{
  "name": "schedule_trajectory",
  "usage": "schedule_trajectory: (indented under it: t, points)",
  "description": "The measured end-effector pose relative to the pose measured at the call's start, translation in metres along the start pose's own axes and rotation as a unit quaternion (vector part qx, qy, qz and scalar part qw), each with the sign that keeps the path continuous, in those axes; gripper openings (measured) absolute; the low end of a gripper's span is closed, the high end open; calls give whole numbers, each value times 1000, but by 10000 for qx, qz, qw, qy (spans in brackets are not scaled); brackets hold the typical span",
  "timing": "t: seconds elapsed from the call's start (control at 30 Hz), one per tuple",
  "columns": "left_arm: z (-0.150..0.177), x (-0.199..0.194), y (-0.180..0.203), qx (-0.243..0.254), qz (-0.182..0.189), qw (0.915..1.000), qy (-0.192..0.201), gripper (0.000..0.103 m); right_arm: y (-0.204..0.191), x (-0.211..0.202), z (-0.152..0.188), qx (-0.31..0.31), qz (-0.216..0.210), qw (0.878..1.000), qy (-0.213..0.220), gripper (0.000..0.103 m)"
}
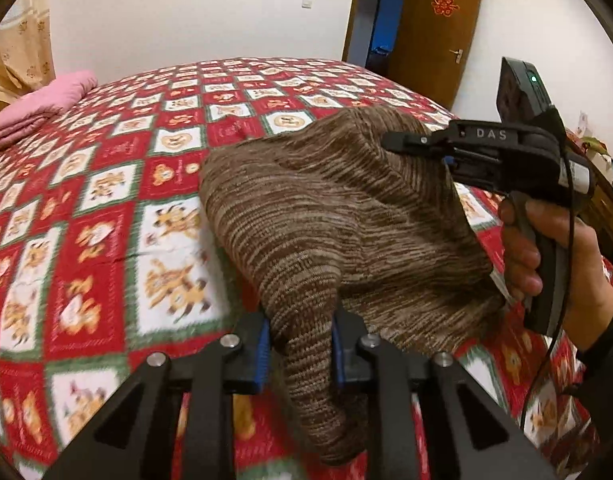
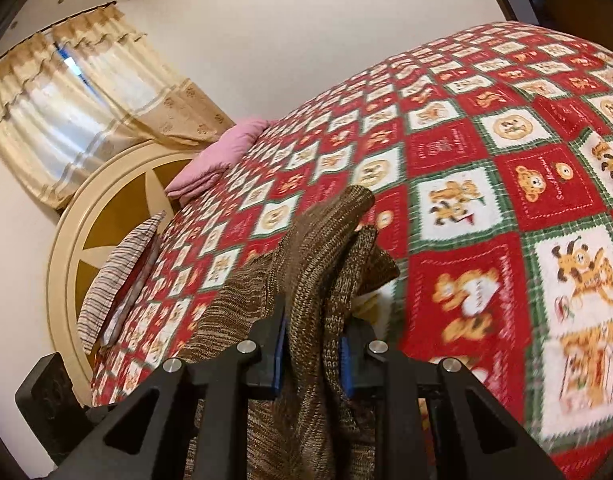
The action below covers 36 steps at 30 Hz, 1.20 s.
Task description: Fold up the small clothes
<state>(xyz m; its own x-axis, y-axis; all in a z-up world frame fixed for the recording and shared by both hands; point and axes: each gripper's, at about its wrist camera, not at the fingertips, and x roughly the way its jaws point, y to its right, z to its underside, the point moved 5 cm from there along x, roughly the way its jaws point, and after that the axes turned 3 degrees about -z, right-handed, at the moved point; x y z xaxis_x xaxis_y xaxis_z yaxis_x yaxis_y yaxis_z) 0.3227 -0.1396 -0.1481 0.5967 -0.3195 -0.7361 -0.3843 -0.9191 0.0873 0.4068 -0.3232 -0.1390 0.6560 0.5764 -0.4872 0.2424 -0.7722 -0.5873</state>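
Note:
A brown striped knit garment [image 1: 330, 216] is held up off the red patterned bedspread [image 1: 106, 200]. My left gripper [image 1: 300, 344] is shut on a bunched edge of it, the blue pads pressing the knit from both sides. In the left wrist view my right gripper [image 1: 390, 142] grips another edge of the garment at the upper right, with a hand [image 1: 546, 248] on its handle. In the right wrist view my right gripper [image 2: 312, 344] is shut on a thick fold of the knit garment [image 2: 322, 248], which drapes down between the jaws.
A folded pink blanket [image 1: 46, 100] lies at the far left of the bed. A striped pillow [image 2: 114, 272] leans by the round headboard [image 2: 106, 200]. Curtains [image 2: 66, 120] hang behind it. A brown door [image 1: 438, 28] stands beyond the bed's far right.

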Motion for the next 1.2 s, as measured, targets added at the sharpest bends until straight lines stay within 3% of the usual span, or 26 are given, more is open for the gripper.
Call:
schedule_trajectory:
  t: [0.43,1.2]
  points:
    - [34,-63,-35,-96,-254,9994,205,25,-82,-2,41,-387,-430,9983,-103,21]
    - [85,-137,-129,-835,-947,9904,557,24,-214,73,87,-764,-1328,9863,-610,21]
